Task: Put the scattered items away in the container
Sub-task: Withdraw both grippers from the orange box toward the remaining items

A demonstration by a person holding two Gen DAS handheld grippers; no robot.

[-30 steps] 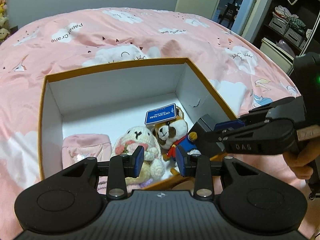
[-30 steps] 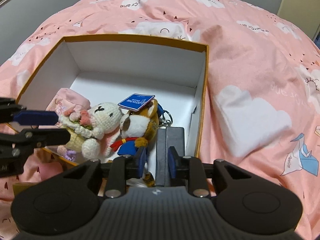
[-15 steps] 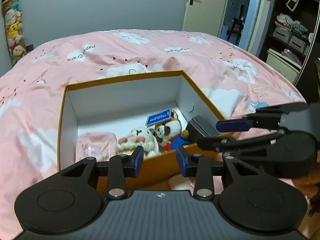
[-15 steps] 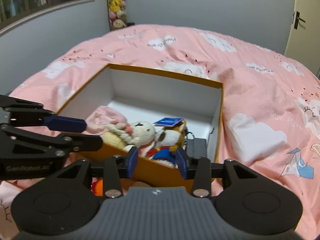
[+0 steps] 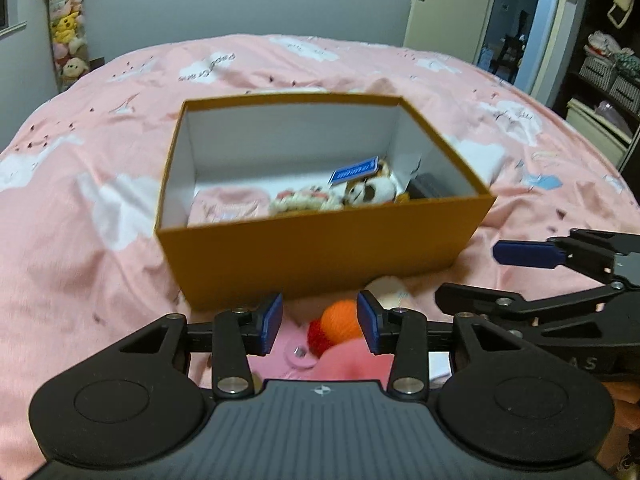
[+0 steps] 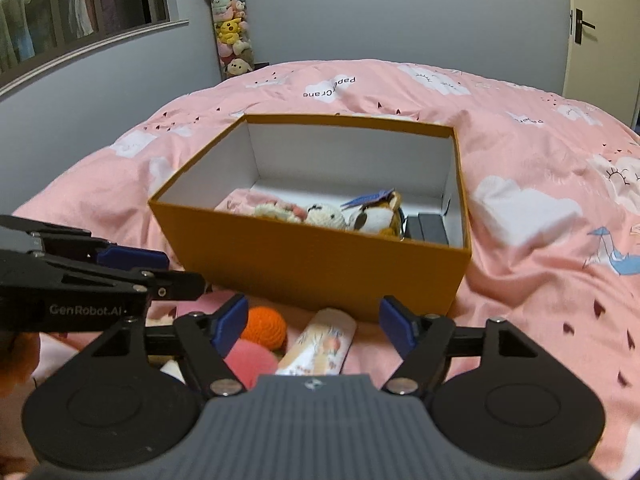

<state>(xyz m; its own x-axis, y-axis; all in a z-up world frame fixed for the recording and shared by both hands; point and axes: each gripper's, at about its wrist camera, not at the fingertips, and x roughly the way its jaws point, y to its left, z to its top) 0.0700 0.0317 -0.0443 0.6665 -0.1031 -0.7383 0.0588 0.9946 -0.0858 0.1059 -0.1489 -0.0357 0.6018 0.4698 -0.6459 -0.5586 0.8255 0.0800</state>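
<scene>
Broadly, the pink bed (image 6: 520, 184) carries the orange box (image 6: 316, 264) holding plush toys (image 6: 352, 216), with an orange ball (image 6: 265, 326) just outside its near wall, below both empty, spread hand-held grippers, left (image 5: 319, 322) and right (image 6: 314, 322).

Box (image 6: 312, 264) on bed (image 6: 540, 216), plush toys (image 6: 324, 216) inside (near wall), ball (image 6: 265, 326), possibly tube (image 6: 320, 346), before it.

One orange box (image 6: 312, 264) is seen on the bed. Inside it, two plush toys (image 6: 372, 216), one pink cloth item (image 5: 228, 204) and one dark case (image 6: 430, 228) are counted. Outside, in front of it, one orange ball (image 6: 265, 326), one pink ball (image 6: 250, 362) and one printed tube (image 6: 318, 344) are counted. Two grippers (image 6: 312, 326) are seen.
</scene>
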